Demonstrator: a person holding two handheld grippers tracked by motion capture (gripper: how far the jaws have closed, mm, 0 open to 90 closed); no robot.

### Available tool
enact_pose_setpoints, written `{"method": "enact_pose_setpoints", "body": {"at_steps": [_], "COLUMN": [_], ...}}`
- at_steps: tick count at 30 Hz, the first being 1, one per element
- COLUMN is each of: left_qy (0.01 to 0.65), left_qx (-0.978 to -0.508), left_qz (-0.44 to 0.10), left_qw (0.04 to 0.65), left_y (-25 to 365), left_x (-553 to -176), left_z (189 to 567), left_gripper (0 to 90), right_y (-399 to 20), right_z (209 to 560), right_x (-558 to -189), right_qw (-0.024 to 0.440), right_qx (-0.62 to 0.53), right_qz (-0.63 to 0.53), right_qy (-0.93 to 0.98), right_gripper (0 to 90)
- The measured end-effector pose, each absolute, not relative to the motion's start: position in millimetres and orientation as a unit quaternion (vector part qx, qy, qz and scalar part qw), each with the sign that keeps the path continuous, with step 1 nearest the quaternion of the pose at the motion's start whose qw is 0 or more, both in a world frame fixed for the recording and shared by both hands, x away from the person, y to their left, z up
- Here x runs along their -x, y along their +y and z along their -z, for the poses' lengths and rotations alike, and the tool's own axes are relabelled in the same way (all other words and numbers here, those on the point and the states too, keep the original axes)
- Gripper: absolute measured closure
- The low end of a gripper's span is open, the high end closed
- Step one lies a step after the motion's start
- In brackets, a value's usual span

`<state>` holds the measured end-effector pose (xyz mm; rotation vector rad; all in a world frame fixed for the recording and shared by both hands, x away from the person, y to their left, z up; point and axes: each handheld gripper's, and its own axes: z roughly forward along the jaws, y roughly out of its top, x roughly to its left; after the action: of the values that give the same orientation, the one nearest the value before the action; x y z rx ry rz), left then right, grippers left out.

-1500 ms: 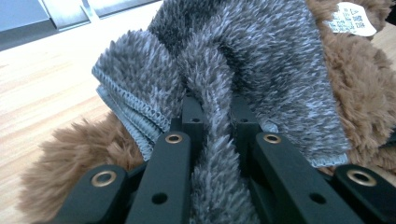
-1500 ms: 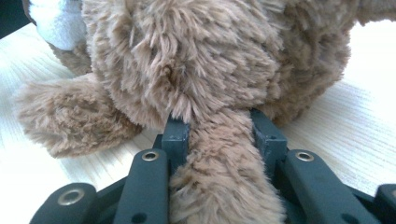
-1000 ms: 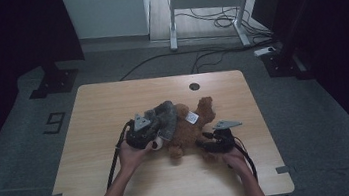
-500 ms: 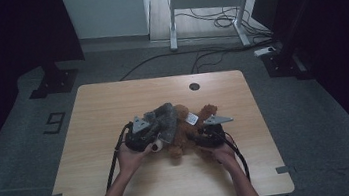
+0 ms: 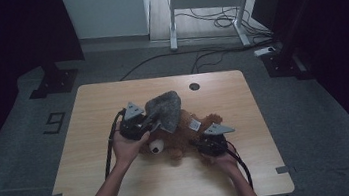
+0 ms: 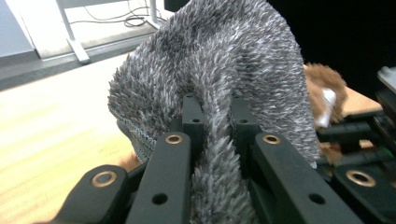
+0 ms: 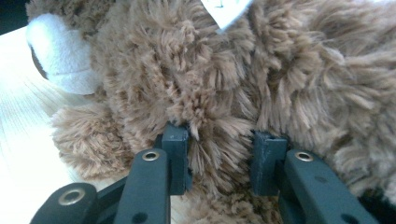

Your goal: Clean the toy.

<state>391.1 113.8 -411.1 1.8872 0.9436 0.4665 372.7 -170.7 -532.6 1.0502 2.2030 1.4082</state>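
Where fur covered the jaws: much of both grips was buried in pile, so the exact pad contact was hard to make out.
Left hand-held gripper (image 5: pixel 149 122): its jaws stood nearly together, pinched on a fold of the grey fleece cloth (image 6: pixel 219 79), which rose between them and draped over their tips in the left gripper view.
Grey fleece cloth, place: in the high view (image 5: pixel 165 110) it was lifted over the head end of the toy, hanging from the left hand-held gripper above the desk.
Right hand-held gripper (image 7: pixel 219 161): its jaws had just been closing, and a tuft of the brown teddy bear (image 7: pixel 261 79) lay between them with both pads pressed into the fur; in the high view it sat at the bear's near right side (image 5: pixel 203 146).
Brown teddy bear, place: it lay on the middle of the desk (image 5: pixel 177 138), partly hidden beneath the cloth; a white tag (image 5: pixel 194 124) showed on its upper side.
Cut off: the bear's muzzle (image 7: pixel 60 56) was only partly seen at the left edge of the right gripper view; its face could not be read.
Hands: the left hand (image 5: pixel 127 148) and the right hand (image 5: pixel 224 161) came in from the bottom edge, forearms cropped.
Surface: a pale wooden desk (image 5: pixel 124 195) with a dark round hole (image 5: pixel 193 86) near its far edge.
Room: dim grey floor, a white-framed table (image 5: pixel 211 3) at the back with cables (image 5: pixel 223 21) beneath it, dark stands at either side.
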Motion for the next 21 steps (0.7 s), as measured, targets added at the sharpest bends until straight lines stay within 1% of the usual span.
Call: {"method": "enact_pose_setpoints", "body": {"at_steps": [2, 5, 8, 21], "left_qy": [0.400, 0.419, 0.420, 0.413], "left_qx": [-0.777, -0.788, -0.790, -0.786], "left_qz": [-0.171, -0.144, -0.134, -0.137], "left_qw": [0.456, 0.427, 0.427, 0.439], "left_y": [107.8, 100.6, 101.4, 123.2], "left_x": [-402.2, -414.2, -414.9, -397.6], "left_z": [417.9, 439.5, 455.9, 451.9], "left_gripper": [80.2, 80.1, 80.3, 80.2], "right_y": [-171.3, -171.3, -172.0, -170.6], "right_z": [532.9, 533.1, 532.9, 530.7], "right_x": [-373.0, -372.7, -372.9, -372.8], "right_qw": [0.161, 0.161, 0.159, 0.148], "right_qx": [-0.367, -0.367, -0.364, -0.365], "right_qz": [-0.494, -0.495, -0.496, -0.492], "right_qy": [0.771, 0.771, 0.772, 0.776], "right_gripper": [65.1, 65.0, 65.1, 65.0]}}
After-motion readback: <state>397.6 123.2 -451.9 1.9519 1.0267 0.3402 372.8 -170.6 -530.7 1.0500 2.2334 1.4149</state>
